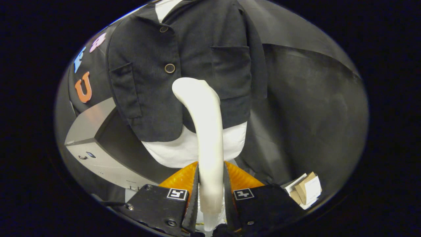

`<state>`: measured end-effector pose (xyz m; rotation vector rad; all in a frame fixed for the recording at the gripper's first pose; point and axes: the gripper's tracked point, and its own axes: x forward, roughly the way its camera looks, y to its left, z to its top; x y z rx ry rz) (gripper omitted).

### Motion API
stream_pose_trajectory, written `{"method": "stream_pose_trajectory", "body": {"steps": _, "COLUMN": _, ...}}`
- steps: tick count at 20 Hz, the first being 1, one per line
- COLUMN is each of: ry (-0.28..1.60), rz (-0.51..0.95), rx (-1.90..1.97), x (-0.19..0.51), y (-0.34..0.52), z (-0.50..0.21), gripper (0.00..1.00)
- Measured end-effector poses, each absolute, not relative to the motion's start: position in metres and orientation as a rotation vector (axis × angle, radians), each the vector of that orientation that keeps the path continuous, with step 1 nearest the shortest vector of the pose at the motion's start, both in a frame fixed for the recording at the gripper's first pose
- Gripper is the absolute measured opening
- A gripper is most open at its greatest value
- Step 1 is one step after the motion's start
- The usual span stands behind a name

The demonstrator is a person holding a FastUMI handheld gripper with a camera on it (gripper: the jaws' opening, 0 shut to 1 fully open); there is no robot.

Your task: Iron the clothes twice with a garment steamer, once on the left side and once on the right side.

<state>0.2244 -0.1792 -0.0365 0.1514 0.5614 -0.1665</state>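
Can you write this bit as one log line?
gripper: shut on steamer | steamer head: near black jacket, below lower button | phase: steaming

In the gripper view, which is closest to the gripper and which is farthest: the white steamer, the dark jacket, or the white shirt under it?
1. White steamer: clamped between the gripper's fingers, touching them.
2. White shirt: its hem hangs just beyond the fingers, behind the steamer's handle.
3. Dark jacket: hanging over the shirt, up by the steamer's head, with two round buttons beside it.

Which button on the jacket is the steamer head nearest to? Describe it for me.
Start at the dark jacket hanging ahead of the tongs, which are shut on the white steamer. Just above the steamer's head sits the lower button, round and brown-rimmed; the other button sits higher, by the collar.
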Motion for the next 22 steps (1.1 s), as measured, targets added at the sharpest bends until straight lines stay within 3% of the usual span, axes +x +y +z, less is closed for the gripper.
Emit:
{"method": "stream_pose_trajectory", "body": {"steps": 5, "ry": 0.525, "rz": -0.12, "rx": 0.193, "x": 0.217, "y": -0.176, "z": -0.041, "gripper": 0.38}}
{"method": "stream_pose_trajectory", "body": {"steps": 15, "ry": 0.483, "rz": -0.141, "rx": 0.19, "x": 0.061, "y": -0.069, "z": -0.042, "gripper": 0.38}}
{"method": "stream_pose_trajectory", "body": {"steps": 22, "ry": 0.52, "rz": -0.062, "rx": 0.103, "x": -0.018, "y": 0.021, "z": -0.069, "gripper": 0.38}}
